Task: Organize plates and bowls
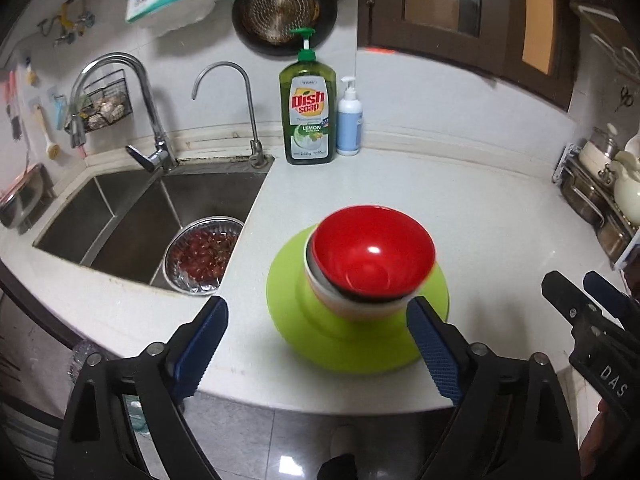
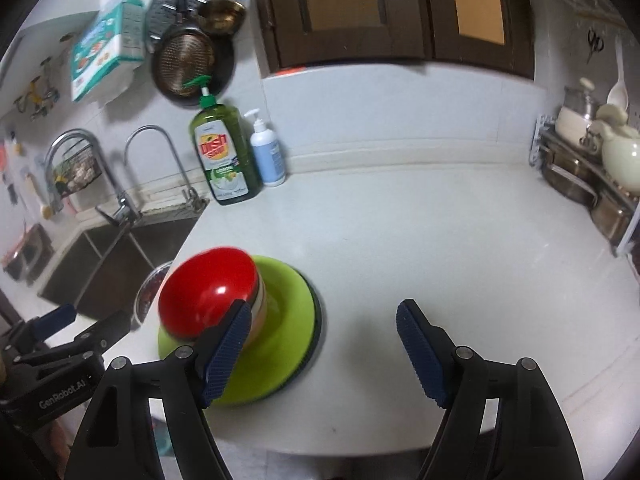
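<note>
The bowls are nested in a short stack, with the red bowl point(image 1: 372, 254) uppermost, seated on the green plate point(image 1: 356, 340) near the front edge of the white counter point(image 1: 480, 208); in the right wrist view a dark rim shows under the plate's far edge, which may be a second plate, though this cannot be confirmed. The left gripper point(image 1: 318, 346) has its jaws wide apart with nothing between the pads, and sits short of the stack on the near side. The right gripper point(image 2: 326, 352) likewise has its jaws apart and empty, with the stack off to its left and only bare counter between its fingers. Judging from this layout, the stacking appears complete or nearly so. Hazard one: the stack sits close to the counter's front edge, so any sideways contact from a gripper finger could slide the plate toward the drop to the floor. Hazard two: the bowls appear to sit slightly off-centre on the plate and lean toward the sink point(image 1: 132, 216), so a nudge at the rim of the top bowl could tip the nest off the plate, possibly into the sink, where a metal basin point(image 1: 204, 256) holds red contents. Hazard three: both grippers work in the same narrow zone, and the right gripper's left finger overlaps the stack in its own view; whether it touches cannot be determined.
</note>
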Tool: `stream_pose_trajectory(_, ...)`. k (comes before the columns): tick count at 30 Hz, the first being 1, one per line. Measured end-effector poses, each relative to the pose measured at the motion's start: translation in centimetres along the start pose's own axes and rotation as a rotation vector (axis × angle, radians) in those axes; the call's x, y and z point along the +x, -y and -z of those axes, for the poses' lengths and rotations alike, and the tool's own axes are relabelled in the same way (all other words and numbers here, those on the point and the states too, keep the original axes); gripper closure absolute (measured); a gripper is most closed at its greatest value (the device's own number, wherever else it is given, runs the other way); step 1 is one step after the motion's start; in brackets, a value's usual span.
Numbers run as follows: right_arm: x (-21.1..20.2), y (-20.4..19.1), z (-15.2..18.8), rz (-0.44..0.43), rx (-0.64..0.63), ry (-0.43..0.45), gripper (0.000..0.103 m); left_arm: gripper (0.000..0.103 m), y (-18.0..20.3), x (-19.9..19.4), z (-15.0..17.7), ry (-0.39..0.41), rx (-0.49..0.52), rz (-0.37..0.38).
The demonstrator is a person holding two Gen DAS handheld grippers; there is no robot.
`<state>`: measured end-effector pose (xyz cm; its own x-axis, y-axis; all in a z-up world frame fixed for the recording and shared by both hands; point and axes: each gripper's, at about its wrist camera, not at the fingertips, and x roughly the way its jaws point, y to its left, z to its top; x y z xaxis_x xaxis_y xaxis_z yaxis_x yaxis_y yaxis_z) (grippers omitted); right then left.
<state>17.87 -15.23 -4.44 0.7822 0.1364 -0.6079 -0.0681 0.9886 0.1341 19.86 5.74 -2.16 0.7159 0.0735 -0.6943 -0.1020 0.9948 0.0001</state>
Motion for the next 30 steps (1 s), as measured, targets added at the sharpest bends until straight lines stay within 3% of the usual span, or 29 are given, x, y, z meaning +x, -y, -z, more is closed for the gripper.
stream_pose_trajectory(5,-4.0,0.2,3.0,0.016,-0.039,0.048,0.027,0.008,0.7,-3.4,3.2,0.03,0.031,-0.029)
stream_pose_trajectory(8,-5.8,0.4,4.4,0.034,-0.024,0.038,0.027,0.007,0.6,-5.8,4.8,0.054,-0.001,-0.015)
stream_pose_trajectory(11,-7.6,0.7,5.8,0.022,-0.008,0.018,0.027,0.0,0.6,-8.4,6.3,0.098,0.002,-0.039)
stream_pose_trajectory(14,-9.4,0.8,7.0,0.019,-0.009,0.028,0.027,0.0,0.8,-10.1,7.5,0.117,0.019,-0.054)
stream_pose_trajectory(18,-11.9,0.7,8.5,0.032,-0.029,0.059,0.027,0.0,0.9,-11.8,8.6,0.144,0.034,-0.064)
stream_pose_trajectory(21,-13.1,1.0,9.4,0.051,-0.016,0.063,0.019,0.0,1.0,-12.8,9.4,0.167,0.047,-0.077)
stream_pose_trajectory(30,-15.7,0.5,11.4,0.091,-0.006,0.077,0.019,0.0,0.2,-14.5,11.0,0.176,0.08,-0.068)
